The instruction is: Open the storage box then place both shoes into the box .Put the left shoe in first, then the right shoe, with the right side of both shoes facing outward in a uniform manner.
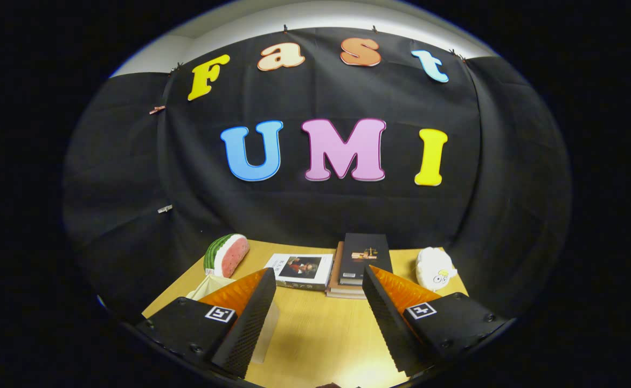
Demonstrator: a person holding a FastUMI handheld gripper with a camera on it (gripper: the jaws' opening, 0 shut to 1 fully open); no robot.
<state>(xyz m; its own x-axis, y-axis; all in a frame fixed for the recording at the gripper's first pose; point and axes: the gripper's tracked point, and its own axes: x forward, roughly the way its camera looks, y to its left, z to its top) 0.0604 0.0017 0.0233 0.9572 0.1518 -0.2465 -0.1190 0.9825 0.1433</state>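
On the tabletop (315, 328) lay one watermelon toy (227, 254), three books (347, 264) and one white plush (434, 268); the hand-held gripper (319, 277) hovered above, fingers apart, holding nothing.

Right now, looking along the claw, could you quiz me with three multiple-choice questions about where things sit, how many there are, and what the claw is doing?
1. The watermelon toy lies: A) beyond one finger, near the wall B) between the fingers C) on the books.
2. Books stacked under the dark book: A) none B) at least one C) five.
3. The claw is: A) shut on a book B) open, holding nothing C) shut on the white toy.

A: it sits at the table's back. B: a brown edge shows below. B: bare table shows between the fingers.
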